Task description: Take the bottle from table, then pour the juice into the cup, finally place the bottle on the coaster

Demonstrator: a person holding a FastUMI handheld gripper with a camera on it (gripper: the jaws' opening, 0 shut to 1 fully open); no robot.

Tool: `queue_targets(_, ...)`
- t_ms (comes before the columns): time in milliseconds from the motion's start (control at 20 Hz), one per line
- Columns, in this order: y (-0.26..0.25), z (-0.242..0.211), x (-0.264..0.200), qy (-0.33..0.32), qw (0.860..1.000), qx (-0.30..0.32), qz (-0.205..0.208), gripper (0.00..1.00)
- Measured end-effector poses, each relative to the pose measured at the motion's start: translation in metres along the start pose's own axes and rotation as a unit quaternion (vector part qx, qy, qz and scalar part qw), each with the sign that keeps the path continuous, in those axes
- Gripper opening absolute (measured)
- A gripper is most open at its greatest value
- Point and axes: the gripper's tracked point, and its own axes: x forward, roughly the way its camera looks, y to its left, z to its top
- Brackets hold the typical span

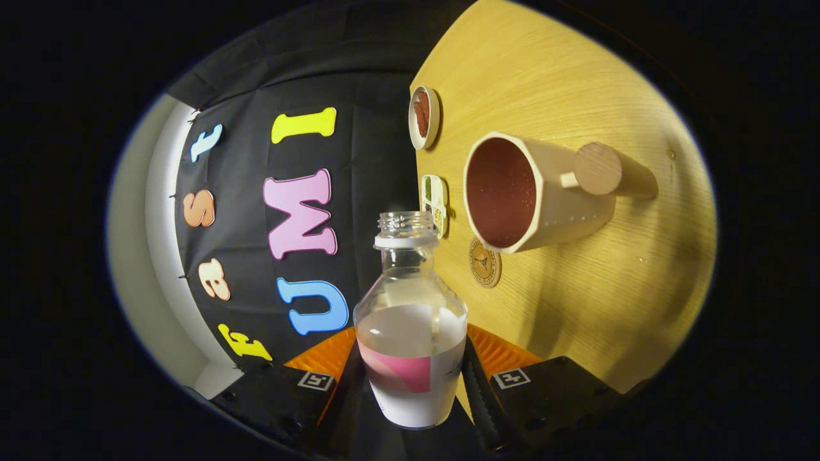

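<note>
We have the bottle (410, 326) clamped between the two fingers of the gripper (413, 378), one finger pressed on each side of its lower body, so it is off the table (576, 83) and in our grip. The whole view is rolled on its side: the table stands like a wall beside the bottle, which tells us the bottle is tipped well over, its long axis running straight ahead from the fingers with the open mouth leading.

What the coming move turns on is the line from that mouth to the cup (535, 192). The cup lies ahead of the fingers and off toward the table side, its opening turned our way, and the bottle's mouth is still apart from the cup's rim, not over it. We judge that the neck must be carried across above the opening before any liquid can land inside.

The bottle is clear with no cap, a white ring at the neck and a pink and white label low on its body; pale liquid fills the lower part.

Near the cup's base lies the round coaster (485, 262), and beyond it sit two small dishes (424, 118).
</note>
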Motion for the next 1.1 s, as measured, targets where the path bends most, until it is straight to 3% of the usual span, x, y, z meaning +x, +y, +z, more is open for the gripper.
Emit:
queue_targets(250,0.002,-0.001,0.005,0.011,0.999,0.046,0.009,0.74)
queue_targets(1100,0.015,0.006,0.009,0.012,0.994,0.11,0.015,0.75)
